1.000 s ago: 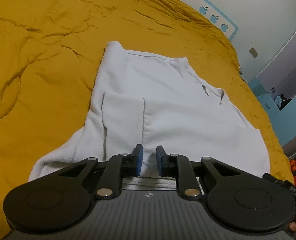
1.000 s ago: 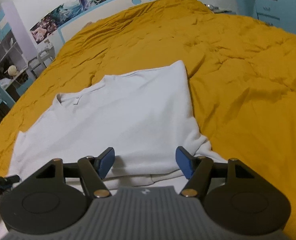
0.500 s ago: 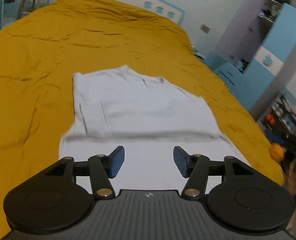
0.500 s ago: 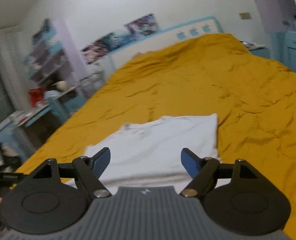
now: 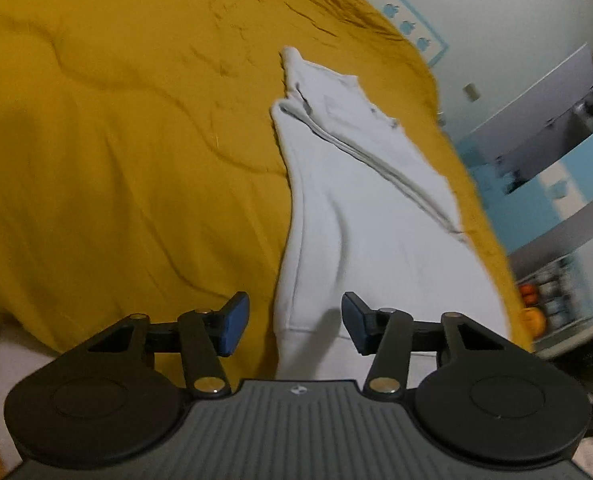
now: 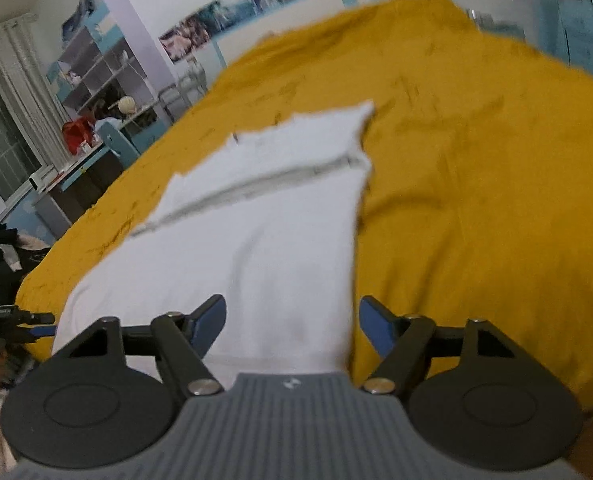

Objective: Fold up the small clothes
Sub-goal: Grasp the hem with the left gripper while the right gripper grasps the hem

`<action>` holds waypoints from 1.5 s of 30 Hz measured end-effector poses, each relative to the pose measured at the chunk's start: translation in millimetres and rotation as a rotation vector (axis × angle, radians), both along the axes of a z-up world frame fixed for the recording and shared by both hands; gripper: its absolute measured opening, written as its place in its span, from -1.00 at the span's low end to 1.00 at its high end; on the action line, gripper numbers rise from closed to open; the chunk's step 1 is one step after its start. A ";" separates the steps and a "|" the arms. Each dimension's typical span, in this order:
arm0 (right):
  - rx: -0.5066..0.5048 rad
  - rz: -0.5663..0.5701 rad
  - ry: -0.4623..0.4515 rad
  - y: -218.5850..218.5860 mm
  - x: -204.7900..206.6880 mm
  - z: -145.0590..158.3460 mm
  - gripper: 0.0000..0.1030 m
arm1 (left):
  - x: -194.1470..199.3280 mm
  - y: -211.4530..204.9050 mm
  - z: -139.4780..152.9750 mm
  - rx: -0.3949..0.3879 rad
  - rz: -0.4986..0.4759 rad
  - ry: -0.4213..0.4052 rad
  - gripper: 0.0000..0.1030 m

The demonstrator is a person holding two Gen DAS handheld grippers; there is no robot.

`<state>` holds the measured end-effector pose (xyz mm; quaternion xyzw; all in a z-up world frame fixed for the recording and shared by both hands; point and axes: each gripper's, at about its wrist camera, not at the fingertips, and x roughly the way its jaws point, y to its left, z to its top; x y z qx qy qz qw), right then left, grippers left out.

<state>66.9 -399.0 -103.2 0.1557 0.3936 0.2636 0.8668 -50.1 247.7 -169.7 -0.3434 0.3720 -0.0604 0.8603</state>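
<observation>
Surface: bed under a mustard-yellow quilt (image 5: 128, 168), creased all over. Room: pale wall with a blue apple-motif headboard trim (image 5: 408, 26), blue-and-grey wardrobe (image 5: 552, 168) on one side; posters (image 6: 232, 12), open shelving (image 6: 96, 68) and a curtained window (image 6: 4, 120) on the other. The white shirt (image 5: 376, 208) lies flat on the quilt near the bed's near edge, its lower part folded up over the body so that a doubled hem runs across it below the neckline (right-wrist view blurred, hem line still legible). Left gripper (image 5: 295, 322): jaws apart, having just closed a little after opening, hovering at the shirt's near corner, cloth seen between the pads but not pressed. Right gripper (image 6: 292, 322): jaws wide, just narrowed slightly, nothing clamped. Versus one second ago: the left jaws were nearly shut at the hem; the fold now lies laid over and both grippers stand back from it.
</observation>
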 end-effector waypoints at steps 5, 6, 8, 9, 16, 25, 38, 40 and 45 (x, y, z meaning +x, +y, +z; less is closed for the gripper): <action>0.075 -0.016 0.104 -7.9 -0.9 -28.3 0.36 | 17.1 -0.2 -16.8 -0.060 -0.044 -0.003 0.13; 0.084 -0.014 0.112 -7.6 -1.3 -30.7 0.36 | 18.7 -1.3 -17.4 -0.077 -0.063 -0.009 0.14; 0.104 0.001 0.129 -5.4 0.0 -34.7 0.36 | 20.4 -9.0 -20.0 -0.091 -0.105 -0.015 0.15; 0.122 0.016 0.143 -4.4 1.0 -36.9 0.37 | 23.2 -11.3 -21.6 -0.092 -0.124 -0.013 0.17; 0.156 0.067 0.200 5.9 -0.9 -46.7 0.37 | 34.4 -8.7 -42.1 -0.210 -0.144 -0.005 0.17; 0.133 0.054 0.228 0.9 3.6 -40.8 -0.72 | 28.5 -15.2 -44.0 -0.311 -0.096 -0.027 -0.72; 0.365 0.070 0.199 -2.5 12.3 -5.8 -0.92 | 50.3 -20.5 -7.5 -0.369 -0.119 -0.124 -0.74; 0.410 0.050 0.201 -0.5 19.3 -5.9 -0.93 | 57.7 -20.8 -5.1 -0.369 -0.117 -0.132 -0.74; 0.539 -0.010 0.164 -1.7 41.6 1.1 -0.94 | 81.7 -14.0 5.2 -0.433 -0.089 -0.198 -0.75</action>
